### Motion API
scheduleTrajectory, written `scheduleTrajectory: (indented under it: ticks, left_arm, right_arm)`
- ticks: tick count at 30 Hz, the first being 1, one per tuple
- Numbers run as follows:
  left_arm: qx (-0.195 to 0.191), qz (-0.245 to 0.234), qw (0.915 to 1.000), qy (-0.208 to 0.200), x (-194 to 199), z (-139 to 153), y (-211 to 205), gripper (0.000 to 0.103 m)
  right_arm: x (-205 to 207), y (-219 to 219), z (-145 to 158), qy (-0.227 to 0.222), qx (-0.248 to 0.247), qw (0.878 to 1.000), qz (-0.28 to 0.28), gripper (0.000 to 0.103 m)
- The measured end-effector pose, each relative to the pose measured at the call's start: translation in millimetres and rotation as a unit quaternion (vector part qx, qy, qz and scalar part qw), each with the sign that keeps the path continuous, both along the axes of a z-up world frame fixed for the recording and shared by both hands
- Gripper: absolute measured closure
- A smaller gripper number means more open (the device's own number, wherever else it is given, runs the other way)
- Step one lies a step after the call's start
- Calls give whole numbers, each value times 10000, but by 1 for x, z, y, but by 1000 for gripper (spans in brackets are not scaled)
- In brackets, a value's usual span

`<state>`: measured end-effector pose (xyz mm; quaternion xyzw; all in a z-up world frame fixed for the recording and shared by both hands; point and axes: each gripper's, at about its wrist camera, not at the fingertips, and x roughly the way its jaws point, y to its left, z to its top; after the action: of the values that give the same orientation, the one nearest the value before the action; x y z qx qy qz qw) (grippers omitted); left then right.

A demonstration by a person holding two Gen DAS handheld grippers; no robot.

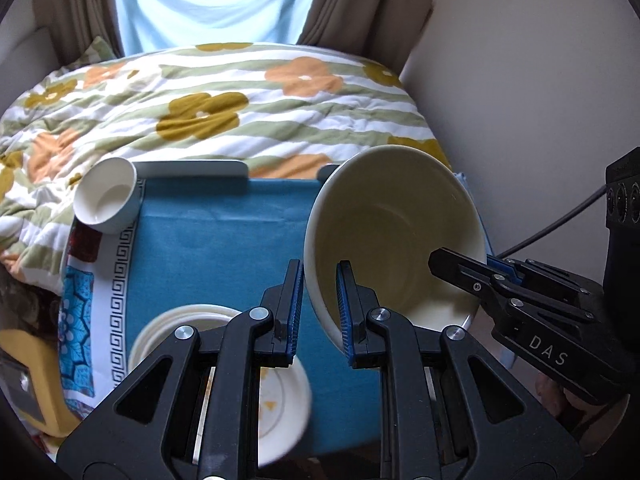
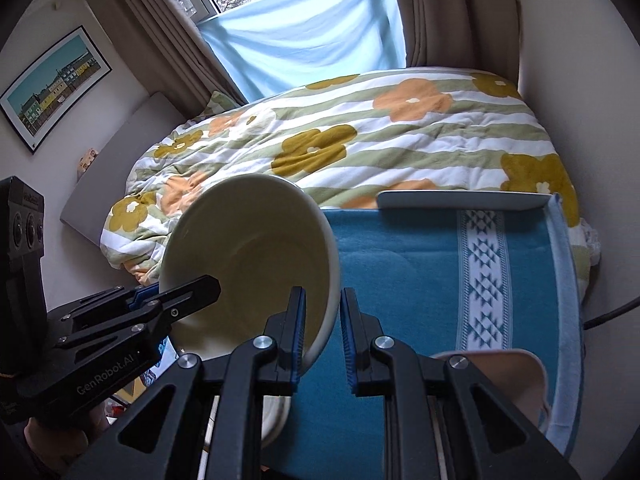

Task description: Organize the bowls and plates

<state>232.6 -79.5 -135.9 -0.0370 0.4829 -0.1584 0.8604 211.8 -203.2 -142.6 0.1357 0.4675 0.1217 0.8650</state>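
Observation:
A large cream bowl [image 1: 392,236] is held tilted above the blue-cloth table [image 1: 224,248]. My left gripper [image 1: 318,308] is shut on its left rim. My right gripper [image 2: 323,334] is shut on its right rim, with the bowl [image 2: 252,248] between both tools; it shows in the left wrist view [image 1: 476,280]. A stack of white plates [image 1: 280,392] lies on the table below my left gripper. A small white bowl [image 1: 106,196] sits at the table's far left corner.
A bed with a flowered quilt [image 1: 224,108] lies just beyond the table. A white raised rim [image 2: 460,200] runs along the table's far edge. A pale pink dish [image 2: 512,376] sits near my right gripper. A wall stands to the right.

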Motion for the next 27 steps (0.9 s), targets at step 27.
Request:
scheduleTrajectory:
  ticks: [27]
  left_arm:
    - [647,-1075,9844,1232,-48,-99,-154,89]
  right_arm:
    - [-85,-127,-93,1178,90,9904,-721,87]
